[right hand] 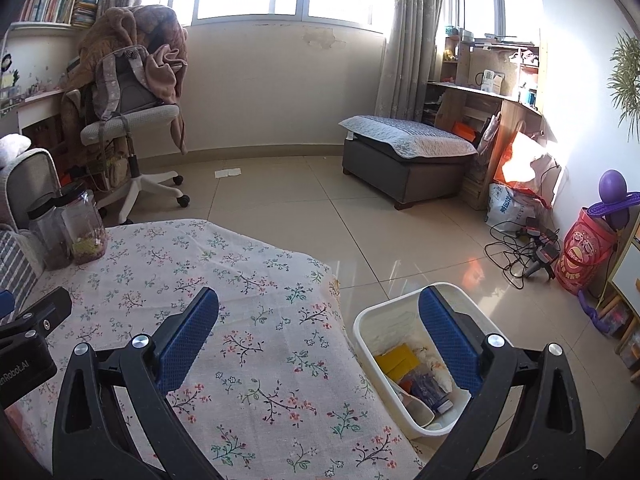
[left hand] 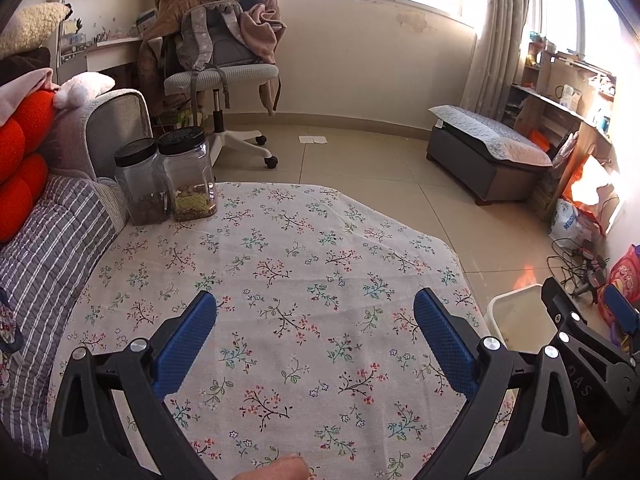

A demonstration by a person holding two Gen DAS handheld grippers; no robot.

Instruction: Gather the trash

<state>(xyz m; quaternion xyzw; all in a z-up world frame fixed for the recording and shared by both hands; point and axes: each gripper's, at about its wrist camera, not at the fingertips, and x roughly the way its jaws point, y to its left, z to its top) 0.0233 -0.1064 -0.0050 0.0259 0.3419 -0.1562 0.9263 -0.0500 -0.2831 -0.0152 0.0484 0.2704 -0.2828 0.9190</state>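
A white trash bin (right hand: 370,330) stands on the floor right of the table; it holds a yellow packet (right hand: 396,360), a blue wrapper (right hand: 428,390) and other scraps. Its rim also shows in the left wrist view (left hand: 514,300). My left gripper (left hand: 316,320) is open and empty above the floral tablecloth (left hand: 280,264). My right gripper (right hand: 320,320) is open and empty, over the table's right edge and the bin. The right gripper shows at the right in the left wrist view (left hand: 580,320).
Two clear jars with black lids (left hand: 166,178) stand at the table's far left. A sofa with red cushions (left hand: 20,168) is on the left. An office chair (left hand: 222,76), an ottoman (left hand: 484,160), a shelf, floor cables (right hand: 520,248) and a white paper on the floor (left hand: 313,139) lie beyond.
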